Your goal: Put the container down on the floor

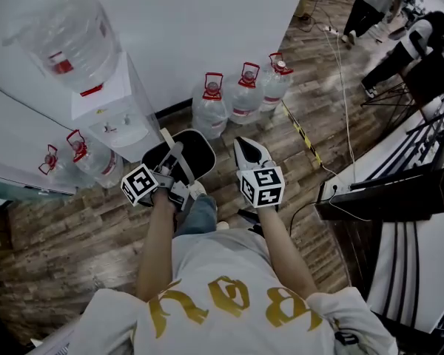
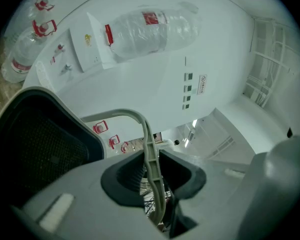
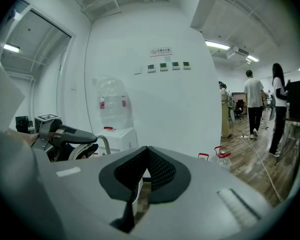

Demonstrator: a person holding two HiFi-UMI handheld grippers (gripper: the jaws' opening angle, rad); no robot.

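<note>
Left tool (image 2: 150,171) clamped on thin, pale, ribbed plastic handle (image 2: 149,144) of container (image 2: 40,149). Container hangs just ahead of tool, seemingly off plank floor (image 1: 74,235), near water dispenser (image 1: 115,106). Rounded black body, mesh-textured wall, pale rim. Floor lies straight below: lowering falls to left arm. Right tool (image 3: 146,171) pinched together, empty, just beside container.

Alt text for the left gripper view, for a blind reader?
The left gripper is shut on the pale handle of a dark mesh container. Beyond it stands a white water dispenser with a large bottle on top, against a white wall.
</note>
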